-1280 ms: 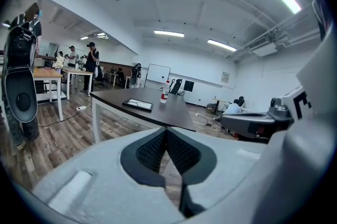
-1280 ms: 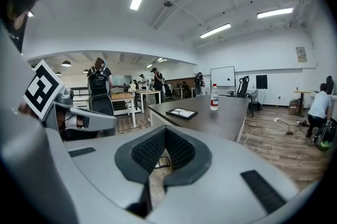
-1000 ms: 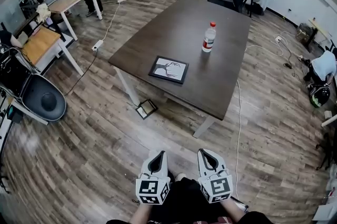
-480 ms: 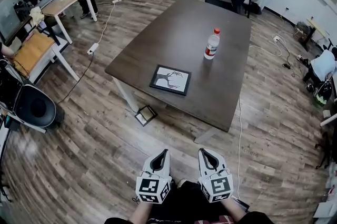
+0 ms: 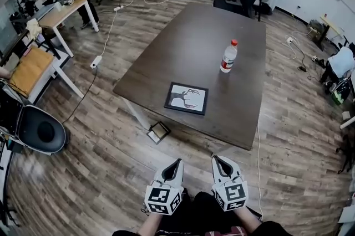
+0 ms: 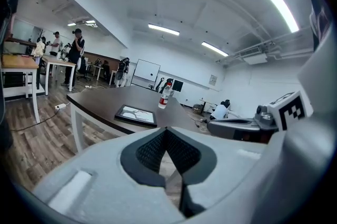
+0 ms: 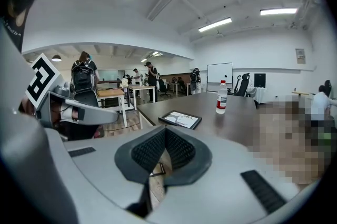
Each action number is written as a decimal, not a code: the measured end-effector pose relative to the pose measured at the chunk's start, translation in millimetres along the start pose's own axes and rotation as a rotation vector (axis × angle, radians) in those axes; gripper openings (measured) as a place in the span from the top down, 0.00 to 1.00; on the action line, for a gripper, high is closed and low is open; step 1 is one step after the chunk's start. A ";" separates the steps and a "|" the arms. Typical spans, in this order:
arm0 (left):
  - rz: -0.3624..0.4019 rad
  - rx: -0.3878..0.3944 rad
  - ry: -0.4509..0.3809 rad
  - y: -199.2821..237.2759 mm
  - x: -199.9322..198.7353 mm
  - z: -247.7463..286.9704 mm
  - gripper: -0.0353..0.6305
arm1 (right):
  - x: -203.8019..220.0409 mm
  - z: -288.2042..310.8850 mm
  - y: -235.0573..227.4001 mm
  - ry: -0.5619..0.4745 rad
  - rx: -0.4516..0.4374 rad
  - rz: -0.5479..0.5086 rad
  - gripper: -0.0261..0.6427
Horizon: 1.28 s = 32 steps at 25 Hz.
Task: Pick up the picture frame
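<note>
At the far left, a black chair [image 5: 41, 129] is seen on the wooden floor [image 5: 100, 174]. A small framed panel [image 5: 158, 131] lies on the floor by the near edge of the worktop [image 5: 194, 35]. The left gripper [image 5: 177, 162] is held over the floor, well apart from the worktop, with its jaws closed together and nothing between them. The picture frame [image 5: 187, 98] lies flat on the worktop near that edge, untouched. The right gripper [image 5: 216, 158] is held beside the left one, with its jaws likewise closed and empty. A red-capped bottle [image 5: 228, 56] stands upright on the worktop, beyond the picture frame and to its right.
</note>
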<state>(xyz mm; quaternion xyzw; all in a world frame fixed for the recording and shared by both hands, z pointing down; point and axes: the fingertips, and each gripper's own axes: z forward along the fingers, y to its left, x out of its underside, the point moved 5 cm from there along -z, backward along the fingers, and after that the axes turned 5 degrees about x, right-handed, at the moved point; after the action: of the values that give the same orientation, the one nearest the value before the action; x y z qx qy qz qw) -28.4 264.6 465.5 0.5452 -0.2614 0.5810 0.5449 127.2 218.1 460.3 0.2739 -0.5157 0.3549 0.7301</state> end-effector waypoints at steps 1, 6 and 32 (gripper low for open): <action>0.003 0.002 -0.001 7.9 -3.6 1.8 0.93 | -0.9 6.5 1.1 0.004 0.009 0.008 0.95; 0.022 0.095 -0.014 40.0 -25.1 9.9 0.93 | -12.3 33.9 13.7 0.009 0.059 0.035 0.95; -0.018 0.102 0.113 132.7 -39.2 39.6 0.93 | -19.5 102.2 45.5 0.041 0.110 0.087 0.95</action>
<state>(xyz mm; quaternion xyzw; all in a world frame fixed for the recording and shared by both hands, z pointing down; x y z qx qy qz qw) -143.8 179.6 478.7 0.5408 -0.1953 0.6184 0.5357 29.5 162.4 475.9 0.2837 -0.4916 0.4196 0.7084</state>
